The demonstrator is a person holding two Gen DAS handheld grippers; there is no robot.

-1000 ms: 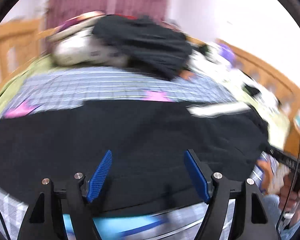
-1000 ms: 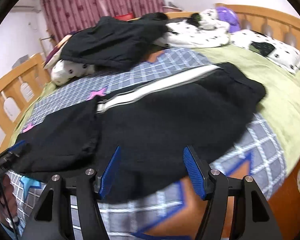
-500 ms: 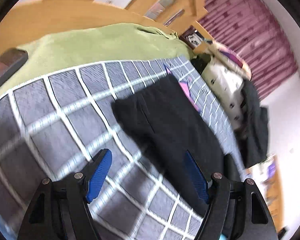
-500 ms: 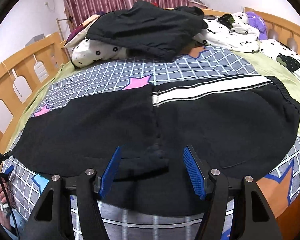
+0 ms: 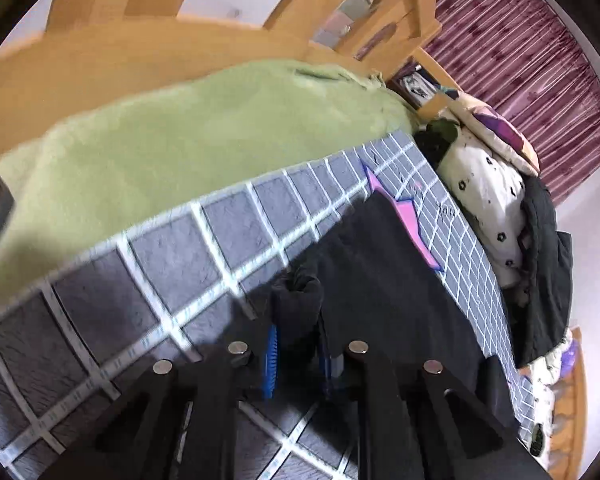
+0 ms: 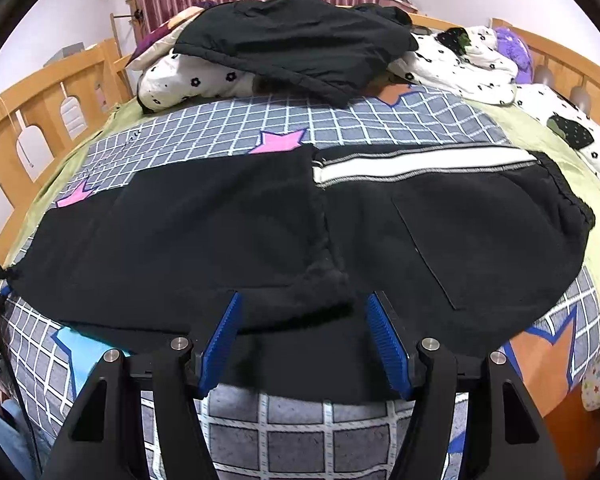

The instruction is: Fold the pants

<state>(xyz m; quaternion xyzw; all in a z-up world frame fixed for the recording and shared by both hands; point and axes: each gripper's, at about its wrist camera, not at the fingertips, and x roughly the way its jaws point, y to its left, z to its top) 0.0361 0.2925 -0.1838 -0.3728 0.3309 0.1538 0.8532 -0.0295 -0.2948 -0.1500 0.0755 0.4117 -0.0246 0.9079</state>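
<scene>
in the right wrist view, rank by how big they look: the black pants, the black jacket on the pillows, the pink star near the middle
1. black pants, nearest and widest
2. black jacket, farther back, so true size unsure
3. pink star

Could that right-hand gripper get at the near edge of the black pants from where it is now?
Probably yes. The right gripper is open, its blue pads on either side of the black pants hem, with nothing in between. The left gripper already pinches the far corner.
</scene>
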